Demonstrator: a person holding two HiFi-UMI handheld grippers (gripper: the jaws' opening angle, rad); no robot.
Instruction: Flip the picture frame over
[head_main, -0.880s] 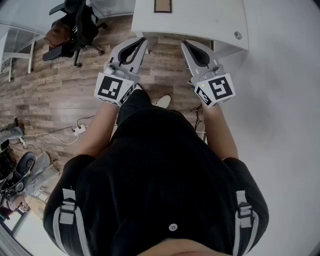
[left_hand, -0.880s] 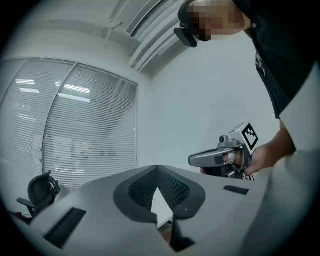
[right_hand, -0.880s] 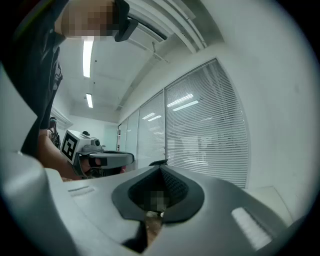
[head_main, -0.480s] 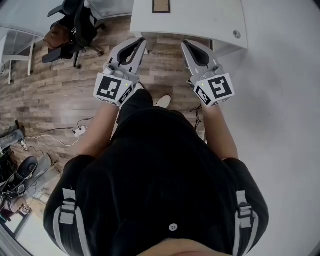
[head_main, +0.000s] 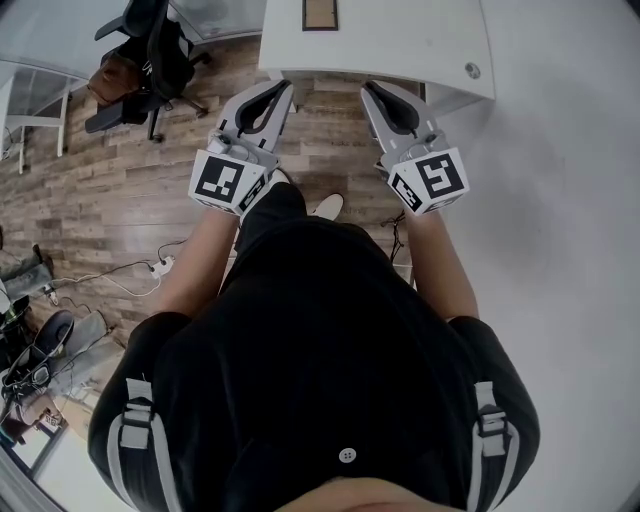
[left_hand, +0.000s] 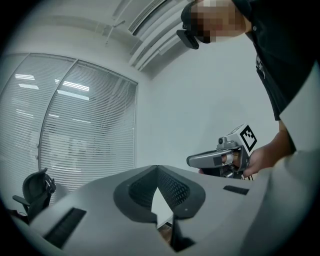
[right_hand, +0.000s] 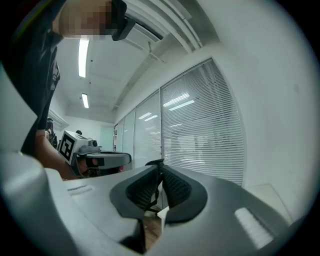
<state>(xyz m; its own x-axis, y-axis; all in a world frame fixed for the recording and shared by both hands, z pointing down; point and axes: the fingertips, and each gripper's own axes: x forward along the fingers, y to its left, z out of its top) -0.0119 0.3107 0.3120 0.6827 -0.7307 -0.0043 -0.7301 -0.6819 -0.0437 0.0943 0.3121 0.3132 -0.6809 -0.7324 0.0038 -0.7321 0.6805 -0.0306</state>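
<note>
Left gripper (head_main: 284, 86) and right gripper (head_main: 367, 89): fingers together, empty; unopened, they may shove the picture frame (head_main: 322, 13) ahead across the counter (head_main: 420, 40).

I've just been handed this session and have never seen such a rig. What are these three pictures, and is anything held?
There is no robot here. A person holds a hand tool in each hand, and each tool ends in a two-jaw claw. The head view comes from a camera on the person's head, looking down. It shows the left claw and the right claw, both pointing toward a white table. The picture frame lies on that table at the picture's top edge, untouched. The other two pictures come from cameras riding on each tool, looking along its jaws. In both, the jaws meet at the tips with nothing between them, so neither claw holds anything.
</note>
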